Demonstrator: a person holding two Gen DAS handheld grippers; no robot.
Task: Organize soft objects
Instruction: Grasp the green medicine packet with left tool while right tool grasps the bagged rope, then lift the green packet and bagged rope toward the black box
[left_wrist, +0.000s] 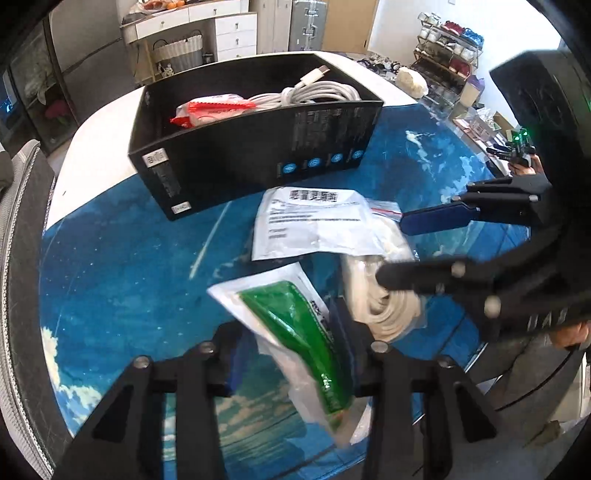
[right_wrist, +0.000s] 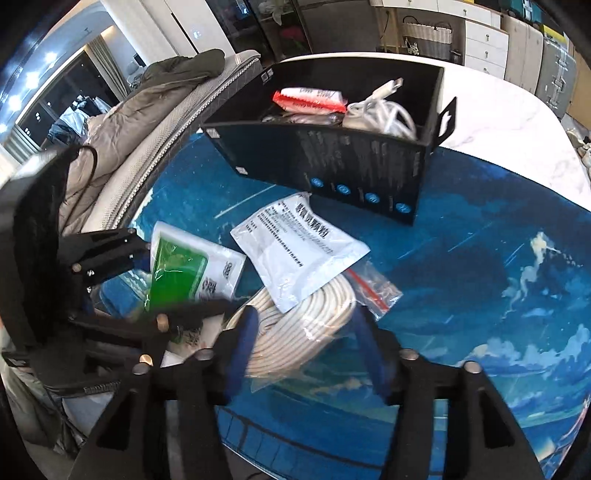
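A green-and-white pouch is held between the fingers of the left gripper, which are closed onto it, and it is lifted off the blue sky-print mat. The right gripper is held wide apart around a bagged coil of white cable; whether the bag is touched cannot be told. A flat white printed sachet is laid across the coil's far end.

Beyond these, a black open box is set where the mat meets the bare white tabletop, with a red-and-white packet and a white charging cable inside. Open mat is left to the right of the coil in the right wrist view. At the table's left edge a grey jacket is draped. Farther off, white drawers and a crockery rack are seen.
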